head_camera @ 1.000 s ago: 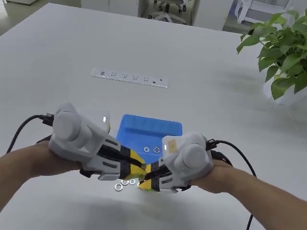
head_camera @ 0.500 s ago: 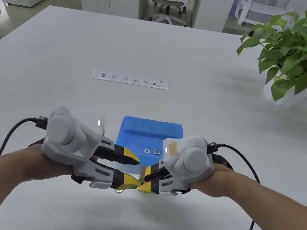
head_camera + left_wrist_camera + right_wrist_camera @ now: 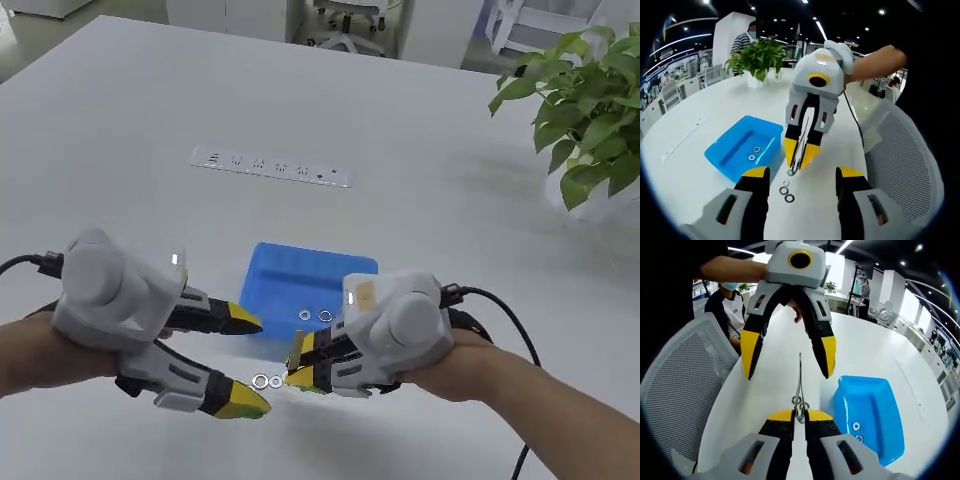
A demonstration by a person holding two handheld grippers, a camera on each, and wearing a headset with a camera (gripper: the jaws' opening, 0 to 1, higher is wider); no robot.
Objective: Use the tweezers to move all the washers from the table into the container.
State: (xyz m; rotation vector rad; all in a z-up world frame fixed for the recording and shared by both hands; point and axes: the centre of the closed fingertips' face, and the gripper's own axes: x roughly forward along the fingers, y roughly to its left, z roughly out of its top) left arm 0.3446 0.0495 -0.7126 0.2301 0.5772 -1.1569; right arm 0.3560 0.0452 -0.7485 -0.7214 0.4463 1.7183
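the step in hand is the pick-up of the next washer. the right gripper [image 3: 303, 365] has its fingers pressed together on the tweezers [image 3: 796, 155], which slant down toward the bench [image 3: 420, 200]. their tips sit just beside a small cluster of washers [image 3: 784, 190] (three, as far as the left gripper view lets one count). whether the tips already pinch a washer cannot be told.

the left gripper [image 3: 243, 360] hovers opposite with its fingers spread wide and nothing between them, facing the tweezers.

the blue container [image 3: 300, 270] lies just beyond the cluster, and two washers already rest on its floor, so the job looks under way, with the bench ones left.

the next move likely calls for settling the tweezer tips over the rim of one washer and squeezing enough to grip the thin ring. it would then be lifted clear and carried the short way over the container's near wall. a flat washer may slip or flick away if nipped off-centre.
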